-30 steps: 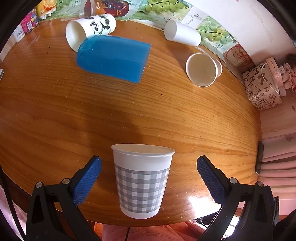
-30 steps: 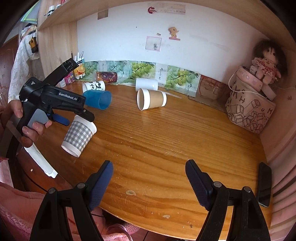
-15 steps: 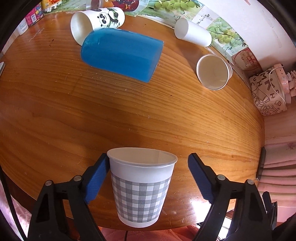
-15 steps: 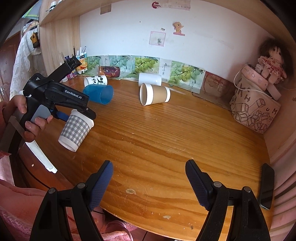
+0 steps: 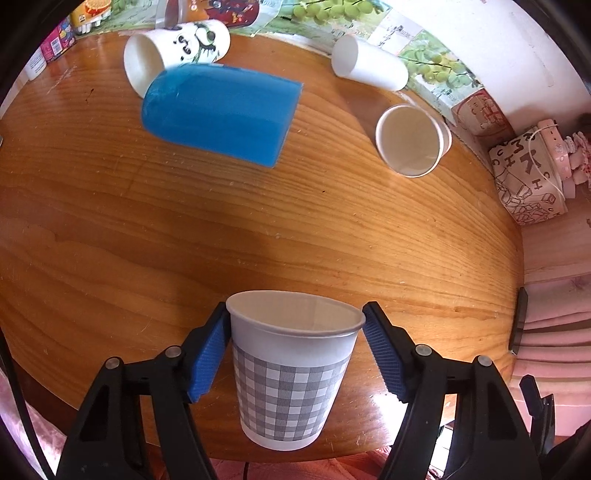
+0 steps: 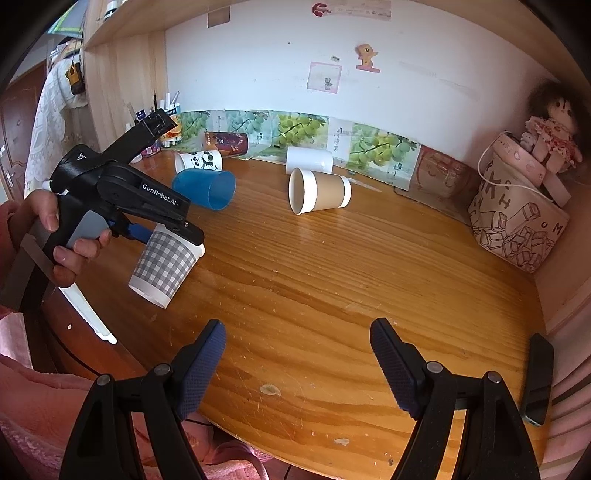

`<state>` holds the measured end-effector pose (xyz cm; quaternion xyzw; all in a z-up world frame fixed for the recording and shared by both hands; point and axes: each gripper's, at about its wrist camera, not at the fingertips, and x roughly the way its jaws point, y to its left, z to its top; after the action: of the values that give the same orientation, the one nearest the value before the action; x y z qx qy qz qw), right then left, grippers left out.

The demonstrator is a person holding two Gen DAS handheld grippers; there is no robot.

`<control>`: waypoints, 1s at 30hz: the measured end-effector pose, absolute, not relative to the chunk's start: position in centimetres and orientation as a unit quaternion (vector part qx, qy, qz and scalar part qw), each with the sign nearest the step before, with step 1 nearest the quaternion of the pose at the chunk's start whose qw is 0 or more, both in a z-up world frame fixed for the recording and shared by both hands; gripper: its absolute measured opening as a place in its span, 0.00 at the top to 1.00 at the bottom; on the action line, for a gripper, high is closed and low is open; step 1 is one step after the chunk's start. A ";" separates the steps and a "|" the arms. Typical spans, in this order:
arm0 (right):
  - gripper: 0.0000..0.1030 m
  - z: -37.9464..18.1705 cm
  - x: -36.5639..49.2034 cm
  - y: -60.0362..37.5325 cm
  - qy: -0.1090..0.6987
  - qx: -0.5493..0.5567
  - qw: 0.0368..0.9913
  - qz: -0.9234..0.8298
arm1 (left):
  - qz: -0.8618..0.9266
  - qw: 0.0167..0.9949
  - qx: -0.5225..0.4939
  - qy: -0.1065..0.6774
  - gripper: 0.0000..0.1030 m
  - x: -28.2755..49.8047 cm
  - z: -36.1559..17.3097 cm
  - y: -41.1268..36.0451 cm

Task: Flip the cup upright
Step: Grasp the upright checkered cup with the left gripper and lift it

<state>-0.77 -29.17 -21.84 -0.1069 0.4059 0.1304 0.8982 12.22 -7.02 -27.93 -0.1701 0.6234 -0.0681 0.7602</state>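
Jaws of left gripper (image 5: 295, 354) clamping checked cup (image 5: 291, 373), lower centre; right gripper (image 6: 297, 363) gaping, idle. Next: setting cup upright on table (image 5: 258, 229).

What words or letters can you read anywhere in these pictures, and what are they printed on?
"GenRobot.AI": white letters on the side of the black left gripper.
Loose capitals such as "K", "H", "U", "M": scattered over the cloth bag on the right.
Print on the red cup, the grape posters, the wall notes and the small bottles: too small or blurred to read.
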 end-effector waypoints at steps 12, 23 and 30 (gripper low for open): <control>0.21 -21.7 -1.0 -29.3 0.400 -0.107 0.901 0.129 | -0.121 0.825 -0.159 0.528 0.27 11.8 -24.6 -9.3; 0.21 -21.9 -1.3 -29.5 0.404 -0.115 0.899 0.126 | -0.155 0.877 -0.102 0.442 0.27 11.7 -24.1 -10.9; 0.21 -22.1 -1.6 -29.4 0.410 -0.124 0.894 0.128 | -0.164 0.904 -0.084 0.385 0.27 10.6 -24.8 -11.9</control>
<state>-1.64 -29.41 -22.10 -0.1240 0.4104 0.1279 0.8944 10.59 -11.88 -24.81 -0.0842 0.3850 -0.1640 0.9043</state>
